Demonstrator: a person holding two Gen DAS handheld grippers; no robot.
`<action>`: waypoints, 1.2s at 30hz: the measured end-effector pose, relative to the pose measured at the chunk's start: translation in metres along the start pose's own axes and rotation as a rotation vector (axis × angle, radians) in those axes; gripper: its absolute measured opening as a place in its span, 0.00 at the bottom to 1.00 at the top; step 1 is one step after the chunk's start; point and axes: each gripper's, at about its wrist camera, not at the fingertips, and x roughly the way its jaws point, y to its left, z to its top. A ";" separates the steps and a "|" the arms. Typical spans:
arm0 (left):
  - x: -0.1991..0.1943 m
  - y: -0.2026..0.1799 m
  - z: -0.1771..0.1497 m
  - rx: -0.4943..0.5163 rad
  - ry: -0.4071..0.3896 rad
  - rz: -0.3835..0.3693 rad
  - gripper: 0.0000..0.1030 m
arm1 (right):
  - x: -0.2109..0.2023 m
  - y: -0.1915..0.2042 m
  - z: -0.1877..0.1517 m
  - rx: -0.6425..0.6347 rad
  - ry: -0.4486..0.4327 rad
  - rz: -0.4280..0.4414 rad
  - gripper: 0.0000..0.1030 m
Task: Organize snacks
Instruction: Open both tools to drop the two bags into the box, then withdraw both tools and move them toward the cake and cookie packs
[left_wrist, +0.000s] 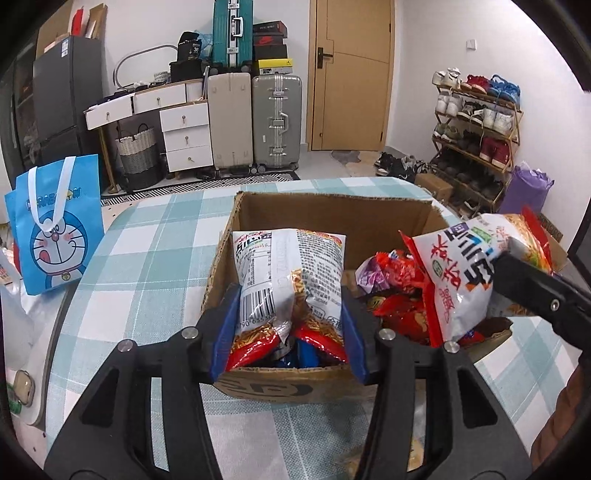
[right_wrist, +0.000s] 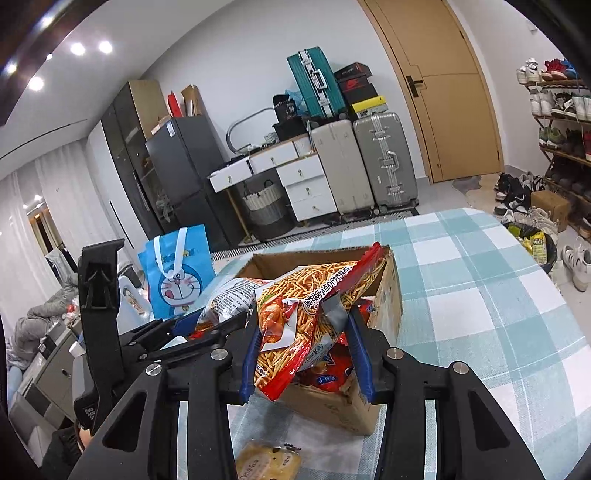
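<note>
From the left wrist, the left gripper (left_wrist: 290, 317) pinches a white noodle-snack bag (left_wrist: 291, 269) over the cardboard box (left_wrist: 258, 387); it is best lowered upright into the free near corner. From the right wrist, the right gripper (right_wrist: 303, 350) clamps a red stick-snack bag (right_wrist: 314, 306) above that box's (right_wrist: 332, 410) near rim, and I'd tuck it in flat beside the red packets (right_wrist: 325, 373).

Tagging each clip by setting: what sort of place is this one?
Most likely a lived-in home, perhaps an entry or living room: a shoe rack full of shoes, suitcases stacked by a wooden door, and a table under a checked cloth.
</note>
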 end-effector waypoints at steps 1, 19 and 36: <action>0.002 0.000 0.000 -0.007 0.013 -0.003 0.47 | 0.003 -0.001 0.000 -0.001 0.006 -0.003 0.41; -0.004 -0.006 -0.006 0.003 0.156 -0.009 0.48 | 0.040 -0.023 0.012 0.027 0.081 0.053 0.41; -0.081 0.007 -0.028 0.033 -0.040 -0.038 0.86 | -0.019 -0.008 -0.004 -0.039 0.030 0.078 0.99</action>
